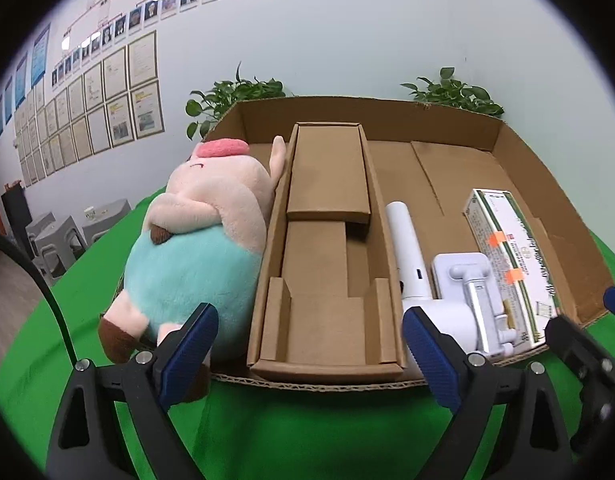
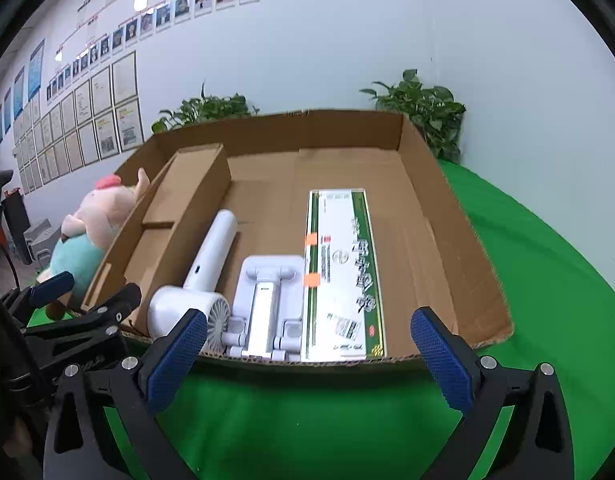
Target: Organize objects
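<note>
A wide, shallow brown cardboard tray (image 2: 447,216) sits on a bright green cloth-covered table (image 2: 315,408), its near edge facing both grippers. Inside it, along the left side, lies a long narrow cardboard insert box (image 1: 327,240) with folded partitions. Just right of that insert rests a white handheld fan (image 2: 203,276), handle pointing away and round head toward the near edge. Beside the fan is a white folding phone stand (image 2: 265,304), and touching the stand's right side is a flat white-and-green printed carton (image 2: 343,276) with two orange stickers, lying lengthwise.

Outside the tray, pressed against its left wall, a plush pig with a pink body and teal trousers (image 1: 199,248) lies on the green cloth.

The left gripper (image 1: 309,354) hangs in front of the tray's near edge, its blue-padded jaws spread wide and holding nothing; one pad appears close to the pig's foot, though I can't be sure whether they touch. The right gripper (image 2: 309,360) hovers before the near edge too, jaws wide apart and empty, in line with the phone stand and carton. Two leafy green potted plants (image 2: 423,112) stand behind the tray against a pale wall.
</note>
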A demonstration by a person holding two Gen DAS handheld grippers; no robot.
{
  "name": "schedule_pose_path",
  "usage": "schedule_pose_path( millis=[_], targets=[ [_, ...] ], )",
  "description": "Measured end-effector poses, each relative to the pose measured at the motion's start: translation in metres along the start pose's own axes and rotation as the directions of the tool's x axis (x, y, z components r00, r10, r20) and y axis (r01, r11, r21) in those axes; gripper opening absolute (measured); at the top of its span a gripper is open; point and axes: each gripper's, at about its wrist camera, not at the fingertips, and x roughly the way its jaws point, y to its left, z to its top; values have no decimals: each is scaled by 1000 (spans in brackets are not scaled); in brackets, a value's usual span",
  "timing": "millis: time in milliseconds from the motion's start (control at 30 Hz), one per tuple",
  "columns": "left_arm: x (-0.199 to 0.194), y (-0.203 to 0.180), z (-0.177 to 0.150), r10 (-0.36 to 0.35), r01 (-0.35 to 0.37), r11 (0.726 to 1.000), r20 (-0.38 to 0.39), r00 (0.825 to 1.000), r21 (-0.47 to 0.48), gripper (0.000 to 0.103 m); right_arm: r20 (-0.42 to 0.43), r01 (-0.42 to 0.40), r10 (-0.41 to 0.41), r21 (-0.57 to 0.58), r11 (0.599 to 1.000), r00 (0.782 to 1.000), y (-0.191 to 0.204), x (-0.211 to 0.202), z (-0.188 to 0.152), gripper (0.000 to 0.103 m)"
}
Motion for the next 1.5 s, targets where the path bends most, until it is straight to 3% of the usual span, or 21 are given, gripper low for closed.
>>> schedule_pose_path(
  millis=[300,1500],
  targets=[
    [14,-14,-6,-13,14,999,-26,1000,29,102,-14,51,-52,-47,998,999,6,26,-22,103],
    [15,-12,-8,-43,43,999,-40,998,10,103,-4,49,-49,-13,999,999,8,31,-19,103]
  ],
)
